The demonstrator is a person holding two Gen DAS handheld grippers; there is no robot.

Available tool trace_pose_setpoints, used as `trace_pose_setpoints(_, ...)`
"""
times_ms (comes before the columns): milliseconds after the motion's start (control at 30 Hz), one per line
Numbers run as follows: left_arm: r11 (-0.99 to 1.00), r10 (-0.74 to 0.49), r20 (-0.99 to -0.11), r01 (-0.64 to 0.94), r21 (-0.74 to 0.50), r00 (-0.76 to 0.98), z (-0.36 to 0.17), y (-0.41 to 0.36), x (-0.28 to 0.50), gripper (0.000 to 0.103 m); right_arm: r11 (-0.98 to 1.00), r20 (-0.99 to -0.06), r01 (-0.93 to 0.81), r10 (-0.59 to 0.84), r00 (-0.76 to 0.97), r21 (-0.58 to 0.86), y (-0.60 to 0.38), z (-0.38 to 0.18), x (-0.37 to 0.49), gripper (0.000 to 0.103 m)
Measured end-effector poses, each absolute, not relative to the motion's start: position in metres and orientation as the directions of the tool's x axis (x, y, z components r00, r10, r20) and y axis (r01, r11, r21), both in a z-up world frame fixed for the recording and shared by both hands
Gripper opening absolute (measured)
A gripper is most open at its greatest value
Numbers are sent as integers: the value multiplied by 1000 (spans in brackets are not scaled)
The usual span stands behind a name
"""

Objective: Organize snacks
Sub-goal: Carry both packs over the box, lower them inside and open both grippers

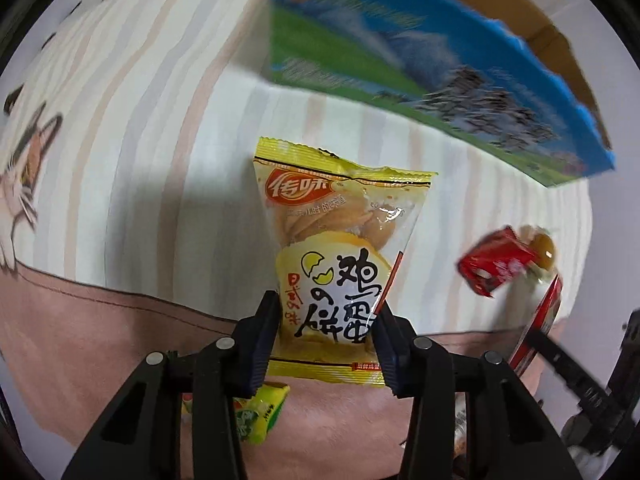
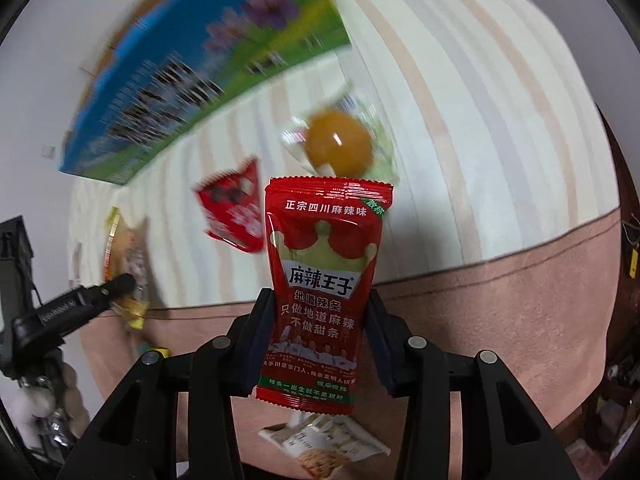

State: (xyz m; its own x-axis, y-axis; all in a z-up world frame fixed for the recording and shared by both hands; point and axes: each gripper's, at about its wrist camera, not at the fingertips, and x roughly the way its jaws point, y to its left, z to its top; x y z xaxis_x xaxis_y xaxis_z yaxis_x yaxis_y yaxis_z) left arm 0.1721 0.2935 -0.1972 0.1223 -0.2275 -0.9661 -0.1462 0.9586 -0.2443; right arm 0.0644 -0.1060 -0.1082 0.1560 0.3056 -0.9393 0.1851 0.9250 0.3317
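Note:
My left gripper (image 1: 325, 312) is shut on a yellow egg-cookie packet (image 1: 340, 256) and holds it above the striped cloth. My right gripper (image 2: 318, 312) is shut on a red spicy-strip packet (image 2: 324, 280), also held above the cloth. A blue and green cardboard box (image 1: 420, 64) stands at the back; it also shows in the right wrist view (image 2: 192, 80). On the cloth lie a small red packet (image 2: 234, 212) and a clear packet with a round yellow-orange snack (image 2: 340, 144). The right gripper with its red packet shows at the right edge of the left wrist view (image 1: 540, 320).
A striped cream cloth (image 1: 160, 120) with a pink border (image 1: 100, 340) covers the surface. A green-yellow packet (image 1: 260, 412) lies below the left gripper. A white-beige packet (image 2: 324, 440) lies below the right gripper. The left gripper (image 2: 80, 308) with its packet shows at the left.

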Motion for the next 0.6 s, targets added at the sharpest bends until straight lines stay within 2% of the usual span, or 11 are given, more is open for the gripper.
trace_pose_setpoints(233,942,-304,-929,-81,-327,210,-128,287,167,41,904,-893,107,380,242,414,-93,-47,94,47)
trace_pose_setpoints(433,915,-389,-880,5,-403,273,-60,272,204,41,897,-852,8,418,315,443,-86,10,138,47)
trace_pose_setpoints(600,933,-350,-877,37,-358,329,-18,264,263,41,906,-834,-50,408,372,421,-76,47,187,47)
